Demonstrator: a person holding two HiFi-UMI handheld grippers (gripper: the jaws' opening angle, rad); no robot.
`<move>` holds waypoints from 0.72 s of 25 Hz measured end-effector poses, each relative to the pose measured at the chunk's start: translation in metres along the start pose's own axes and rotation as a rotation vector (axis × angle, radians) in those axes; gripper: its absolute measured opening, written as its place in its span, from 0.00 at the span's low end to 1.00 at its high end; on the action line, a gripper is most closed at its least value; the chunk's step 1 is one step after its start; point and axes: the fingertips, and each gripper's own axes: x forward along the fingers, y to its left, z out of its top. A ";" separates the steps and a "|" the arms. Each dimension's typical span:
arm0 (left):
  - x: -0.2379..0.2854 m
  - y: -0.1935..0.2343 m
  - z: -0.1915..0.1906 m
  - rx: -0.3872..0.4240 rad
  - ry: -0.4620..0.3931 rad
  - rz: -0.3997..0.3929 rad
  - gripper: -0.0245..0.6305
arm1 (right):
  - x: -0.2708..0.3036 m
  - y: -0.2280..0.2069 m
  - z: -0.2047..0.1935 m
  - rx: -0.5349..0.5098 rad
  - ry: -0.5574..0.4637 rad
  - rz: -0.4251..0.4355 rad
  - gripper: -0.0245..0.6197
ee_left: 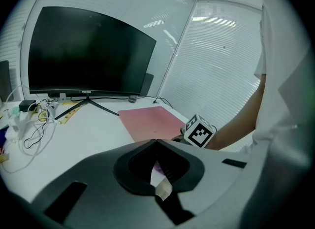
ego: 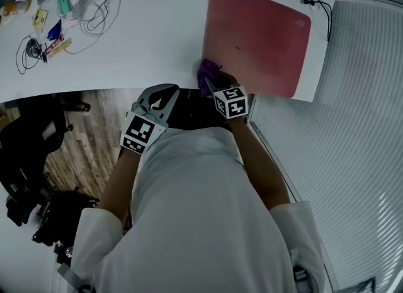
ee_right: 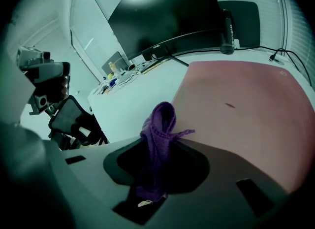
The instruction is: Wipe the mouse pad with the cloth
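Right gripper [ego: 213, 84] — cloth [ee_right: 158, 124] in jaws — at mouse pad [ego: 258, 40] near-left edge.

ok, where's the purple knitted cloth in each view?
Head view: purple knitted cloth at the near-left edge of the red rectangular mouse pad, held by the right gripper.
Left gripper view: only a purple sliver low centre, past the tips of the left gripper.
Right gripper view: centre, clamped between the jaws.
Shared landmark: the mouse pad.

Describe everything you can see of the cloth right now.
The cloth is purple and knitted-looking, bunched into a fold and pinched in the shut right claw. A loop stands up past the claw tips, with one loose strand trailing right. It sits at the near left corner of the red mouse pad; contact is unclear.
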 end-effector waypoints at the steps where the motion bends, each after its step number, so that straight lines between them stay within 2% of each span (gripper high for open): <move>1: 0.001 0.000 0.001 0.008 0.004 -0.010 0.07 | 0.000 -0.001 -0.001 0.005 0.001 -0.002 0.23; 10: 0.012 0.008 0.000 0.049 0.040 -0.075 0.07 | -0.010 -0.019 -0.008 0.019 0.019 -0.046 0.23; 18: 0.025 -0.001 0.001 0.053 0.059 -0.098 0.07 | -0.026 -0.043 -0.016 0.020 0.035 -0.071 0.23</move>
